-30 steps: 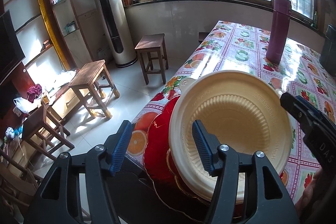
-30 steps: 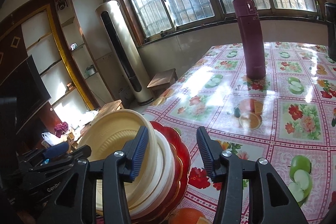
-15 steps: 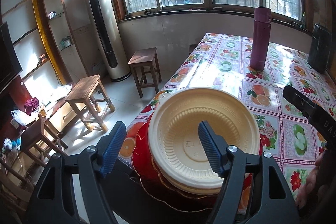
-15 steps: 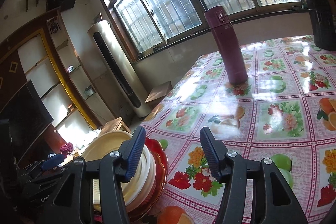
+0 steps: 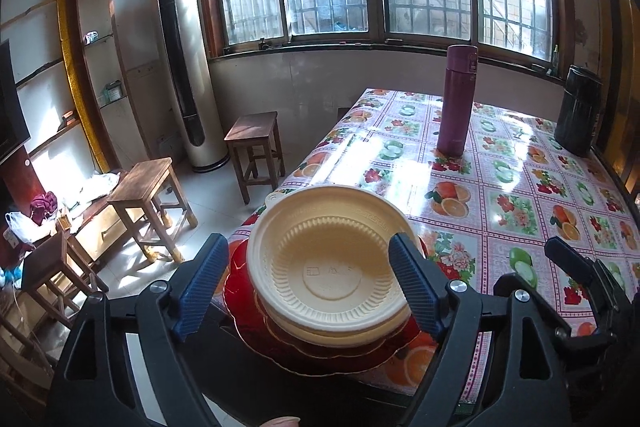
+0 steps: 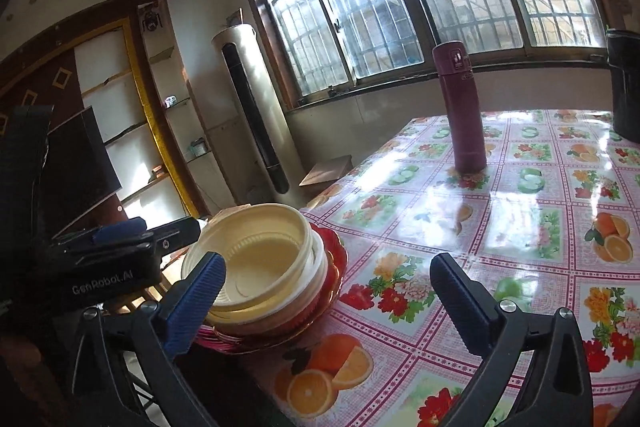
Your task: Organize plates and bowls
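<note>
Two grippers, left gripper (image 5: 308,285) and right gripper (image 6: 328,297), jaws just opened, empty, one stack of bowls (image 5: 320,267), one red plate (image 5: 256,327).

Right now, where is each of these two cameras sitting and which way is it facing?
Left wrist: on the left gripper, looking down over the cream bowl stack at the table's near corner; a fingertip shows at the bottom edge; the right gripper shows at right.
Right wrist: on the right gripper, looking lower across the table toward the windows; the left gripper shows at left.
Shared: the stack, purple flask, both grippers open.
</note>
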The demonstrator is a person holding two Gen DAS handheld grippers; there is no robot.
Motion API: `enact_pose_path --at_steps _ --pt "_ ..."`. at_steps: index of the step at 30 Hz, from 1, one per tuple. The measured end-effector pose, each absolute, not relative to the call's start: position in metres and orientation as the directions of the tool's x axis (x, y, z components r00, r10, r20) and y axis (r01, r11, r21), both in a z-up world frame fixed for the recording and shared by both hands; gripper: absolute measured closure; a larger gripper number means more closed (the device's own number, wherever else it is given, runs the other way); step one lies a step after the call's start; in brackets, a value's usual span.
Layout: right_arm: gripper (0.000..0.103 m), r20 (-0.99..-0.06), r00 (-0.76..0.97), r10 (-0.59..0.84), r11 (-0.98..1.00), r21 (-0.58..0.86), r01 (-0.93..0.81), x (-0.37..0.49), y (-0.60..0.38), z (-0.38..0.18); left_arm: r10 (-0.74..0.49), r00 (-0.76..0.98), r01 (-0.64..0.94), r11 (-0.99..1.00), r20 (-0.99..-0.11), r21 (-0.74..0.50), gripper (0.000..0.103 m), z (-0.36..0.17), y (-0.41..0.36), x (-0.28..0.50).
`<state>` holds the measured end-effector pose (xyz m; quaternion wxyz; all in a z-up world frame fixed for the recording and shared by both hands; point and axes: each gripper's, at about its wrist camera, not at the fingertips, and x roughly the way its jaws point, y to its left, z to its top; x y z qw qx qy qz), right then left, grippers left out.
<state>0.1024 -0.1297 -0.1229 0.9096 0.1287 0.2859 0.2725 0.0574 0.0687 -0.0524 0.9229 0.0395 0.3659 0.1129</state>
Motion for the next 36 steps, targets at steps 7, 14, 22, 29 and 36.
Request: enact_pose_path --at_steps 7,14,22,29,36 --pt "0.0 -0.341 0.786 0.515 0.849 0.326 -0.415 0.07 -0.137 -0.102 0.21 0.778 -0.152 0.978 -0.593 0.146 0.013 -0.032 0.057 0.038" --pt "0.0 -0.29 0.82 0.493 0.845 0.384 -0.372 0.068 -0.158 -0.089 0.169 0.814 -0.135 0.986 -0.556 0.101 0.0 -0.018 0.059 0.026" --pt "0.0 -0.305 0.819 0.486 0.843 0.411 -0.347 0.071 -0.168 -0.088 0.102 0.792 -0.088 0.995 -0.602 0.053 0.0 -0.022 0.056 0.024" --pt "0.0 -0.305 0.826 0.475 0.848 0.409 -0.337 0.073 -0.171 -0.086 0.136 0.805 -0.11 0.991 -0.577 0.08 0.0 -0.018 0.055 0.019" --pt "0.0 -0.316 0.82 0.477 0.844 0.425 -0.328 0.079 -0.176 -0.088 0.142 0.809 -0.111 0.99 -0.571 0.088 0.0 -0.017 0.055 0.018"
